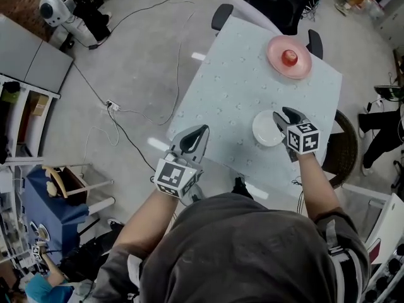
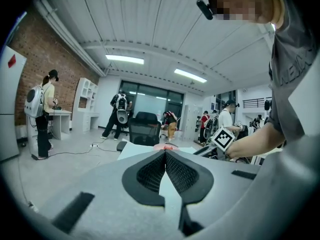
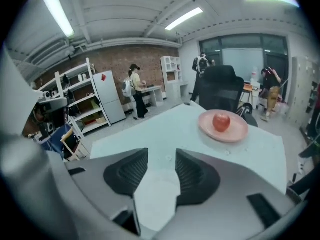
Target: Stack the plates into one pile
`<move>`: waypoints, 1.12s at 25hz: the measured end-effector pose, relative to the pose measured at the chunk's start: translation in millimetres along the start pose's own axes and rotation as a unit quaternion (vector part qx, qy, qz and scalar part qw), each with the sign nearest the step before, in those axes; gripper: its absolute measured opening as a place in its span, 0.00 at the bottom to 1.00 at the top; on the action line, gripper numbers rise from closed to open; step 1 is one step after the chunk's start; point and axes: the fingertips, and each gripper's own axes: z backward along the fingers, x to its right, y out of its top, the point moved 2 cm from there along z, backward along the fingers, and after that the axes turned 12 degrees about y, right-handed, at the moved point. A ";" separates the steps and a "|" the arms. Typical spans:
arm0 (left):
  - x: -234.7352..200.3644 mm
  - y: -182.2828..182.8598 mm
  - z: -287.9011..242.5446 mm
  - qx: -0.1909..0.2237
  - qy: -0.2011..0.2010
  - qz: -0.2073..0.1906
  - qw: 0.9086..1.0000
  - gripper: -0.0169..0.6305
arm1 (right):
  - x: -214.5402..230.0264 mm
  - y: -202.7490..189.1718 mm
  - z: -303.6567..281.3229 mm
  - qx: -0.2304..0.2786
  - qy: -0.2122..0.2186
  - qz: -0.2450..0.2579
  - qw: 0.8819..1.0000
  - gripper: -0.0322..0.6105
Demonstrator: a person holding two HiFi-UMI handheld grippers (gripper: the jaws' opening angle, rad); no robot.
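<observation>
A small white plate (image 1: 265,130) lies near the front right of the pale blue table (image 1: 233,87). My right gripper (image 1: 282,113) hovers over that plate's right edge, open, and the white plate (image 3: 156,194) shows below the gap between its jaws (image 3: 161,155); the pads do not press on it. A pink plate (image 1: 288,58) bearing a red apple (image 1: 290,57) sits at the table's far right, seen ahead as pink plate (image 3: 235,130) and apple (image 3: 221,121). My left gripper (image 1: 202,130) is shut and empty at the table's front left edge, its jaws meeting at the tip (image 2: 165,152).
A black office chair (image 1: 278,5) stands behind the table and a dark round seat (image 1: 341,150) at its right. Cables (image 1: 126,112) trail across the floor on the left, by a blue cart (image 1: 44,194). Several people (image 2: 42,114) stand about the room.
</observation>
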 end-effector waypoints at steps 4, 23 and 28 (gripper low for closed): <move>-18.3 26.1 21.1 0.028 0.022 -0.006 0.999 0.04 | -48.1 65.0 8.5 0.054 0.042 0.052 0.996 0.30; -138.3 129.1 217.6 0.101 0.183 -0.029 0.978 0.04 | -318.8 254.8 6.3 0.176 0.238 0.271 0.916 0.07; -155.2 139.4 255.0 0.120 0.205 -0.003 0.971 0.04 | -350.6 264.8 6.5 0.182 0.258 0.302 0.900 0.04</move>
